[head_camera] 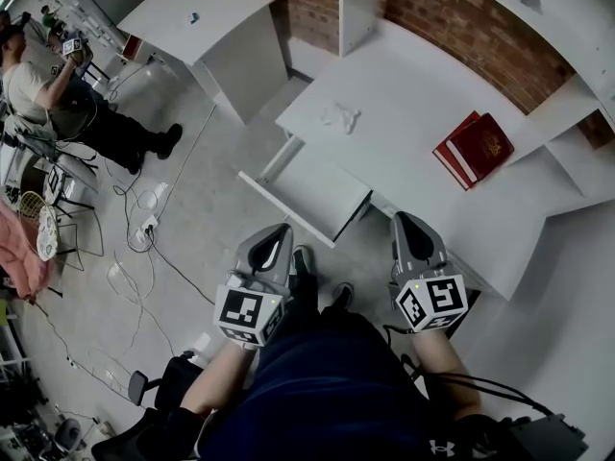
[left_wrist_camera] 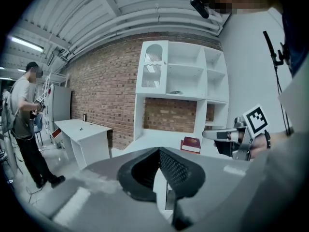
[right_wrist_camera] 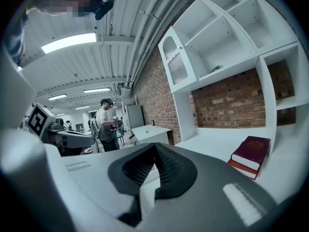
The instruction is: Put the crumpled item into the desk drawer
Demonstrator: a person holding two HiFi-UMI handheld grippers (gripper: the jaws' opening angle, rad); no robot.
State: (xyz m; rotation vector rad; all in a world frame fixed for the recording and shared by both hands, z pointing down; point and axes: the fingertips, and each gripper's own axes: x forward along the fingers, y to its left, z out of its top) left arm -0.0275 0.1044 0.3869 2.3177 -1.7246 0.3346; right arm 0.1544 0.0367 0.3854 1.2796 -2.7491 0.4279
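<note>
Cables (head_camera: pixel 135 257) are spread over the grey floor (head_camera: pixel 207 190) at the far left, where a second person (head_camera: pixel 58 89) is seen standing near a smaller white desk (head_camera: pixel 202 22). Lower in the head view, the left hand-held gripper (head_camera: pixel 279 233) is held over the floor, close in front of the wearer's legs. Its jaws are clenched tip to tip, and nothing is caught between them. Just beyond it, the desk drawer (head_camera: pixel 312 195) is pulled out and stands open. The crumpled item (head_camera: pixel 341 116), white and paper-like, is laid on the white surface (head_camera: pixel 423 84) behind the drawer, well apart from both grippers. The right hand-held gripper (head_camera: pixel 404 221) is held level with the left one, near the front edge of the surface. Its jaws are likewise closed on nothing. Further right, two red books (head_camera: pixel 474 148) are stacked on the surface, and white shelving (right_wrist_camera: pixel 227 37) is mounted above them against the brick wall.
</note>
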